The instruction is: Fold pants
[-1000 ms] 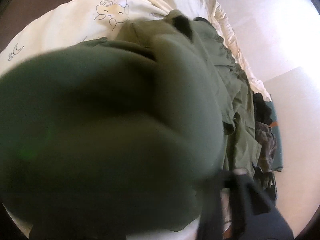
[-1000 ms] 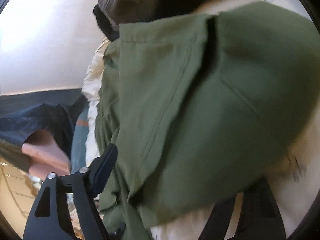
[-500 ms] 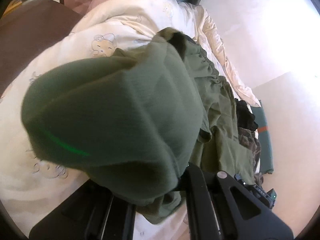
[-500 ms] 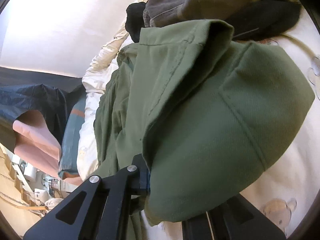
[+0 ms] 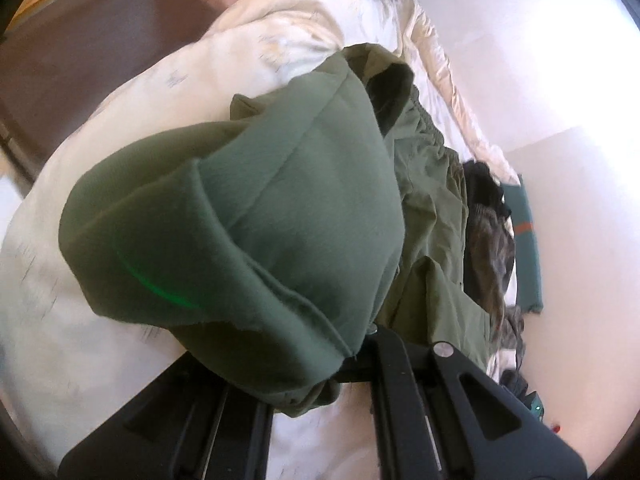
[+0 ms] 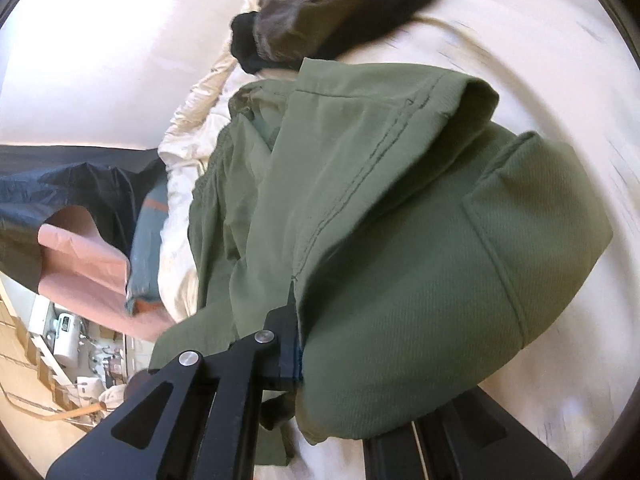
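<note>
Olive green pants (image 5: 280, 220) lie bunched on a cream duvet (image 5: 280, 40), with one hemmed end lifted. My left gripper (image 5: 320, 376) is shut on that hem; the cloth drapes over its left finger and hides it. In the right wrist view the same pants (image 6: 400, 240) hang from my right gripper (image 6: 316, 364), which is shut on a seamed edge. Its left finger (image 6: 286, 340) shows against the fabric, while its right one is buried under the fold. The rest of the pants trail back toward the waistband (image 5: 424, 128).
A heap of dark and brownish clothes (image 5: 488, 232) lies past the pants (image 6: 320, 8). A teal cushion (image 5: 524, 236) sits at the bed's edge by the pale floor. A brown surface (image 5: 80, 52) is at upper left; pink cloth (image 6: 84, 256) and black fabric (image 6: 60, 184) are beside the bed.
Both grippers have shut on the pants' edges and risen, lifting the fabric off the duvet. The cloth that filled the left view has dropped back, showing more of the bed.
</note>
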Tool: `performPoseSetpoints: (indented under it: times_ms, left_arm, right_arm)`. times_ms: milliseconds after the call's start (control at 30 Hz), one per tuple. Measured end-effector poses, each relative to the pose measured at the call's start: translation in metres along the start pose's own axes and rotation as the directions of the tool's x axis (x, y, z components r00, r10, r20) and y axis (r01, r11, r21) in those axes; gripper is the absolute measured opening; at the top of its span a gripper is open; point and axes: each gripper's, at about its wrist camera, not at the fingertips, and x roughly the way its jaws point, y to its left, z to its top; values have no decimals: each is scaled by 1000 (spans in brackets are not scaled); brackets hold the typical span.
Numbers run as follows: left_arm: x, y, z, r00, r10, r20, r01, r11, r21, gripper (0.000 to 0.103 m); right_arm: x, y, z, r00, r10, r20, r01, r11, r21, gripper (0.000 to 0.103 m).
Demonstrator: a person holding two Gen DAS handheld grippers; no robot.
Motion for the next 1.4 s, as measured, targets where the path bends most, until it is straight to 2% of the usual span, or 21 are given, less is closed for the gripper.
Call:
performPoseSetpoints:
  times_ms: [233, 300, 433, 467, 500, 567, 633, 700, 733, 767, 800, 833, 900, 1067, 1167, 1200, 1300, 1400]
  left_arm:
    - [-72, 19, -68, 995, 55, -83, -53, 998, 31, 3]
    - [-90, 24, -83, 989, 109, -96, -104, 993, 61, 3]
    - [-85, 42, -109, 958, 245, -150, -228, 966, 122, 8]
    - [-82, 48, -113, 945, 283, -166, -266, 957, 116, 9]
    - [-81, 52, -116, 937, 300, -180, -287, 953, 96, 12]
    - [-82, 52, -117, 932, 309, -189, -295, 950, 98, 13]
    - [-88, 47, -119, 930, 322, -176, -307, 945, 110, 20]
    - [-90, 42, -121, 912, 356, -202, -338, 934, 121, 43]
    - [-89, 42, -123, 898, 379, -222, -357, 925, 131, 51]
    - [-90, 41, -125, 879, 408, -245, -384, 912, 141, 66]
    - [-92, 40, -127, 872, 418, -256, -393, 908, 145, 71]
    - [-95, 39, -128, 868, 418, -268, -391, 908, 152, 71]
    - [-105, 29, -127, 879, 403, -254, -366, 912, 183, 71]
    - [-144, -11, -121, 916, 388, -105, -341, 888, 307, 73]
    - [-166, -24, -117, 931, 356, -84, -313, 893, 324, 77]
    - [-173, -28, -114, 934, 349, -73, -307, 891, 334, 79]
    - [-185, -36, -102, 939, 342, -29, -308, 878, 366, 80]
    - [-183, -34, -77, 930, 368, 14, -346, 859, 378, 80]
  right_arm:
    - [-67, -34, -82, 996, -71, -62, 75, 995, 63, 5]
    - [-92, -42, -105, 994, -81, -73, 87, 993, 79, 5]
    - [-110, -57, -125, 991, -106, -82, 116, 986, 118, 5]
    - [-109, -60, -127, 990, -120, -76, 128, 986, 110, 6]
    - [-109, -65, -129, 988, -138, -76, 146, 983, 112, 9]
    - [-104, -73, -132, 981, -163, -104, 176, 976, 131, 12]
    - [-105, -76, -135, 976, -189, -106, 203, 969, 139, 28]
    - [-111, -77, -139, 969, -218, -113, 233, 962, 143, 45]
    - [-113, -77, -141, 967, -224, -122, 241, 960, 144, 47]
    - [-115, -76, -142, 964, -227, -137, 246, 958, 145, 48]
    - [-117, -76, -143, 964, -220, -148, 241, 959, 146, 49]
    - [-120, -73, -144, 965, -211, -157, 234, 961, 146, 51]
    - [-130, -64, -149, 967, -201, -156, 222, 966, 130, 53]
    - [-145, -23, -156, 972, -174, -159, 178, 984, 10, 57]
    - [-152, 2, -162, 972, -152, -181, 151, 988, -21, 61]
    - [-157, 9, -165, 972, -141, -187, 138, 990, -29, 65]
    - [-169, 31, -169, 977, -125, -171, 111, 990, -89, 70]
    - [-173, 44, -163, 986, -99, -134, 81, 988, -134, 71]
